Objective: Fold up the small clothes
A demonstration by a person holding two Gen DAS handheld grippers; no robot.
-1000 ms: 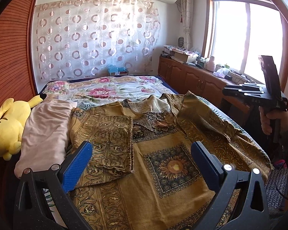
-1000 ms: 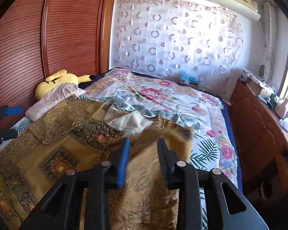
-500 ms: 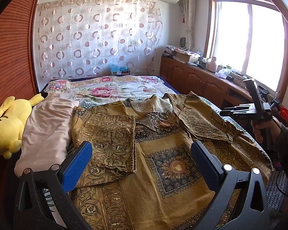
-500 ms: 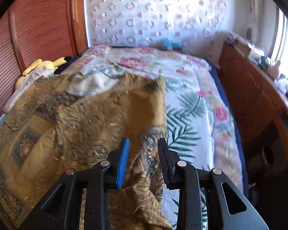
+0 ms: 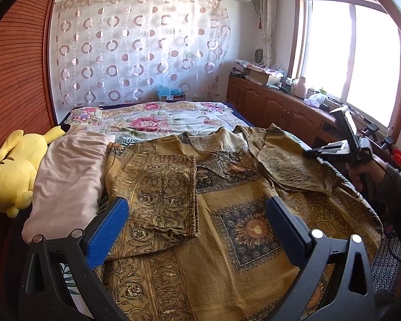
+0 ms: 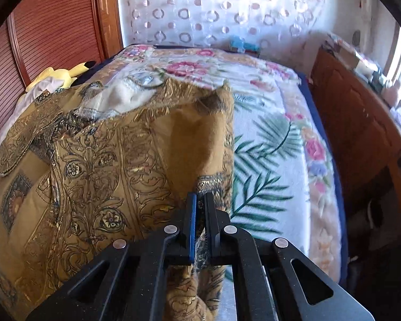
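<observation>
A gold-brown patterned garment of ornate printed cloth [image 5: 227, 227] lies spread over the near half of the floral-quilted bed [image 5: 152, 117], its left sleeve folded inward as a flat panel with a straight edge. The garment's right edge hangs past the bed's side by the brown wooden cabinets [image 5: 278, 107]. To the left, a pale pink folded cloth [image 5: 66, 176] borders the garment, with a yellow plush toy [image 5: 12, 171] beyond it against the reddish slatted wardrobe. The far half of the bed is open quilt.

The left hand-held gripper [image 5: 197, 222] hovers above the garment with its jaws spread wide, holding nothing. The right hand-held gripper [image 6: 199, 208] is clamped narrowly on the garment's right edge, cloth pinched between the pads.

Half a second ago the right jaws stood apart over that edge; now they have closed onto it and the camera sits lower and nearer the fabric. The left one has barely shifted.
</observation>
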